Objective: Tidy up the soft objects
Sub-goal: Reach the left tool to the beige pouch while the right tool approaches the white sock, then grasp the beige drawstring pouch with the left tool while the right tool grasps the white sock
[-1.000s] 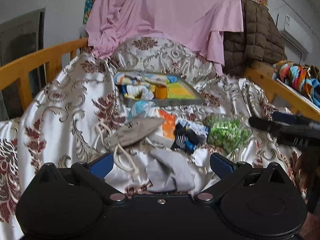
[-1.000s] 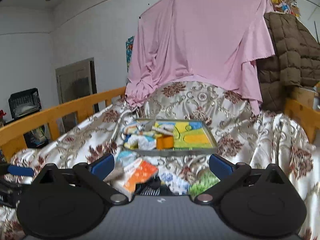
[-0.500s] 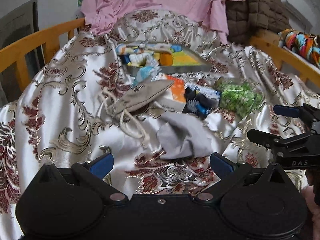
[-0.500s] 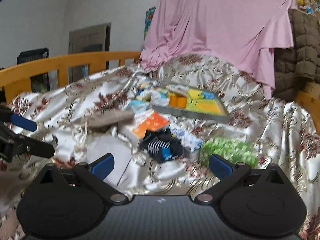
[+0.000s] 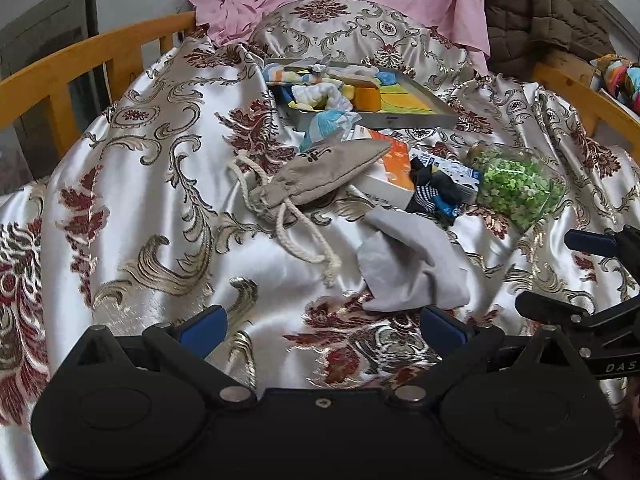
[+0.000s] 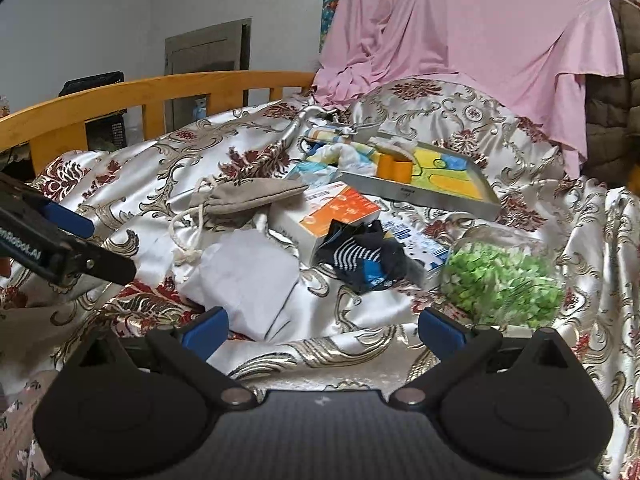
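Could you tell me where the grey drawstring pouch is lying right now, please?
The grey drawstring pouch lies on the satin bedspread mid-frame in the left wrist view, its tip resting on the orange box, behind the folded grey cloth.

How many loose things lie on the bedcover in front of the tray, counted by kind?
Drawstring pouch: 1
Grey cloth: 1
Dark striped sock bundle: 1
Boxes: 2, orange-and-white, blue-and-white
Clear bag of green bits: 1
Light blue packet: 1
Total: 7

Glossy satin bedspread (image 5: pixel 152 200) (brocade-patterned), matt cloth pouch (image 5: pixel 320 176) with rough cord, metal tray (image 6: pixel 440 196).
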Motion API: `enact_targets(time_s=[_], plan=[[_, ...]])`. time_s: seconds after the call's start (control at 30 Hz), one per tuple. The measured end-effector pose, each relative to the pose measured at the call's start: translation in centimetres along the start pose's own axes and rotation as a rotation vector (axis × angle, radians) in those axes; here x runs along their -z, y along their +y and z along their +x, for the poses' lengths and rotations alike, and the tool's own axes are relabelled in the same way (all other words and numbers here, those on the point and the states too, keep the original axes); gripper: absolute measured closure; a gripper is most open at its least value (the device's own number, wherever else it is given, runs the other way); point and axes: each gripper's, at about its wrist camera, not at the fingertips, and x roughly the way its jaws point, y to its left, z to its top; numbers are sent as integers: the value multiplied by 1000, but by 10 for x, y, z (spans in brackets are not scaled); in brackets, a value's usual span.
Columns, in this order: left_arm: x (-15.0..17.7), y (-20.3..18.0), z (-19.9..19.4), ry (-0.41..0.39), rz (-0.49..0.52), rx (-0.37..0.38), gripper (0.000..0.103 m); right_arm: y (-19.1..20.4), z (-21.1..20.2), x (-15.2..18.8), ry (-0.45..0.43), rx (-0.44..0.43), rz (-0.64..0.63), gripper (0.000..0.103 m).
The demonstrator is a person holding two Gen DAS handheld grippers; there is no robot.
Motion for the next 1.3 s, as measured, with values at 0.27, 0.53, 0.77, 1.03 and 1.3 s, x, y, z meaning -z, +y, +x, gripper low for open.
enact_targets(time_s=[0.27, 0.53, 0.77, 1.03, 1.3], plan=[[-13, 11, 4, -61, 48, -24, 1, 6, 6, 2, -11, -32, -16, 0], [-46, 15, 18, -128, 75, -7, 1, 21, 11, 5, -64, -37, -95, 0], [-76, 15, 48, -110, 63, 68, 1, 25, 31, 1, -79, -78, -111, 0], [-103, 8, 98, -52, 33, 121, 1, 37, 66, -4, -56, -151, -178, 0], [-118, 18, 136, 2, -128, 186, 1, 31, 90, -5, -28, -196, -122, 1]])
